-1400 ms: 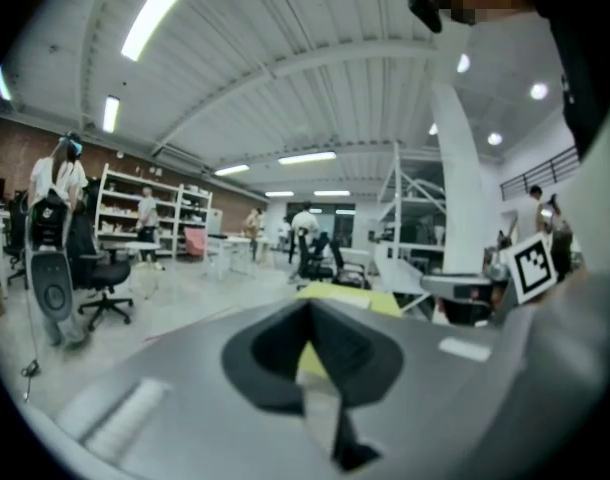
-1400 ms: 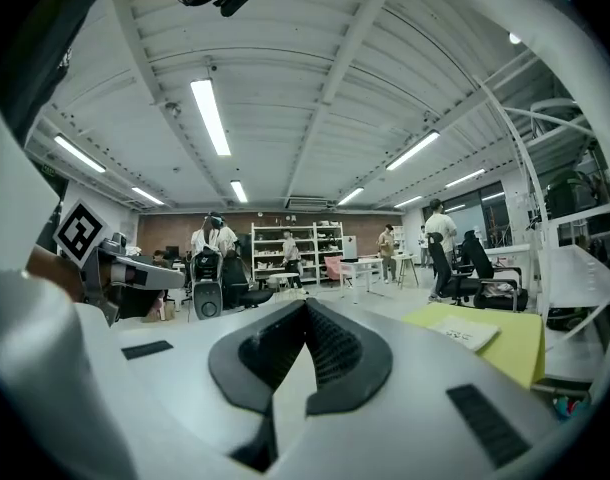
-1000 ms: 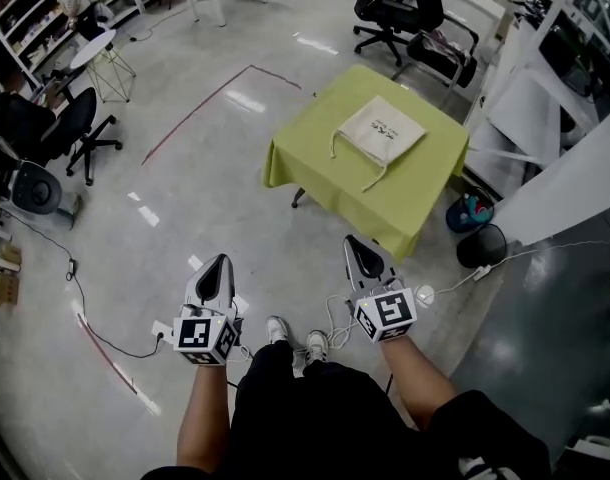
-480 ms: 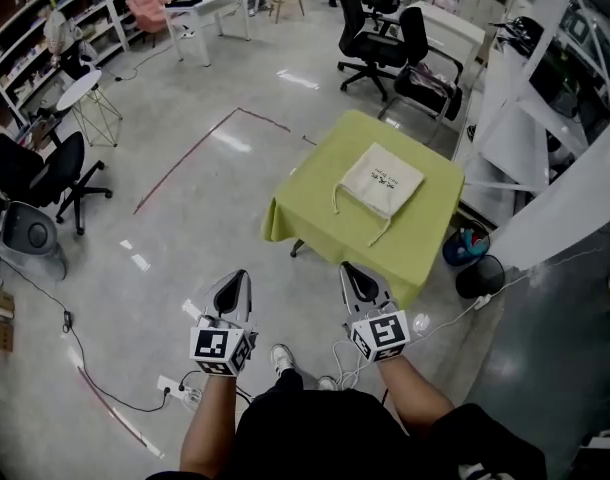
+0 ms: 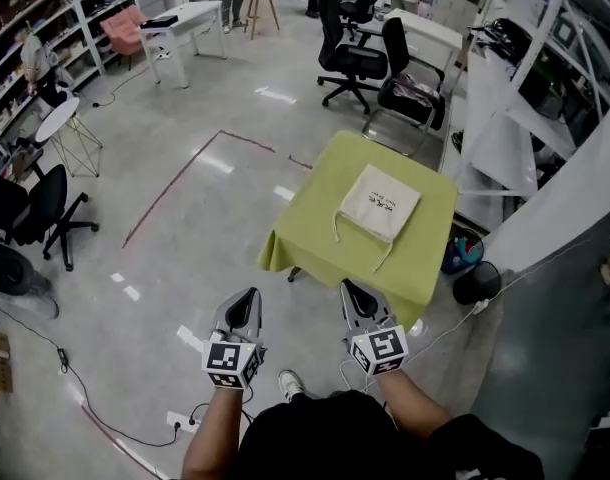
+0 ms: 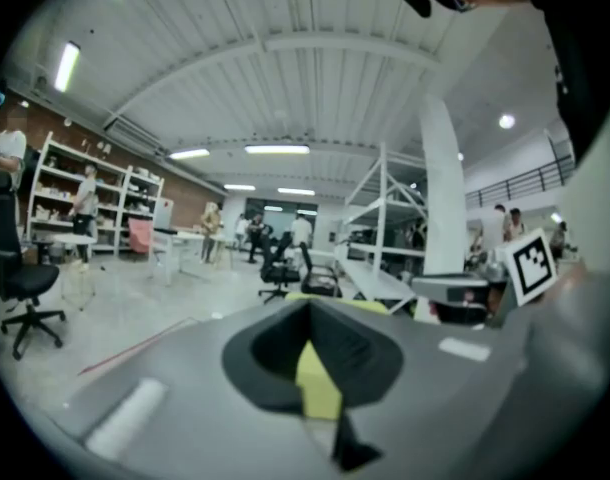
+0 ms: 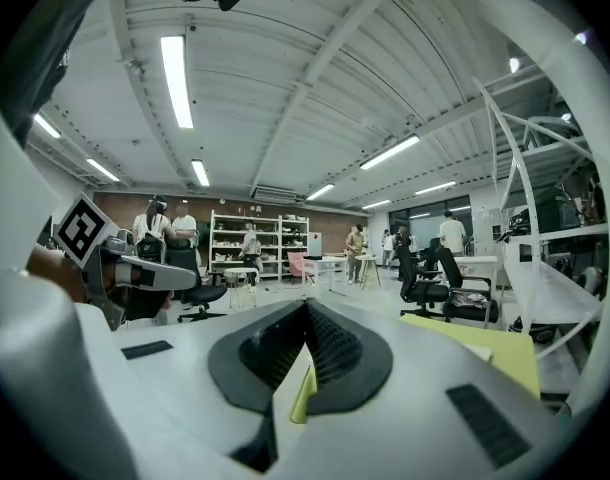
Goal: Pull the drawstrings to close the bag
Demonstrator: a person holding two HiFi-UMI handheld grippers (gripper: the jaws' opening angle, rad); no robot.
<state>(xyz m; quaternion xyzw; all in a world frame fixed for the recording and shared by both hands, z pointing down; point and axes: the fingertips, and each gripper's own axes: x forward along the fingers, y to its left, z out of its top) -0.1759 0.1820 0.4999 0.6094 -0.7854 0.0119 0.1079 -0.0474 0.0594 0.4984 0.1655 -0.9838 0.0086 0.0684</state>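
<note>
The left gripper (image 5: 248, 296) and the right gripper (image 5: 349, 288) are both held low in front of the person, each with its jaws clenched fully together and nothing between them. The cream bag (image 5: 381, 202) lies flat on the table with the green cloth (image 5: 320, 243), well ahead of both pairs of jaws and slightly to the right of the right pair, touched by neither. Its drawstrings (image 5: 336, 224) lie loose on the cloth, on the side of the bag nearer to the jaws.
</note>
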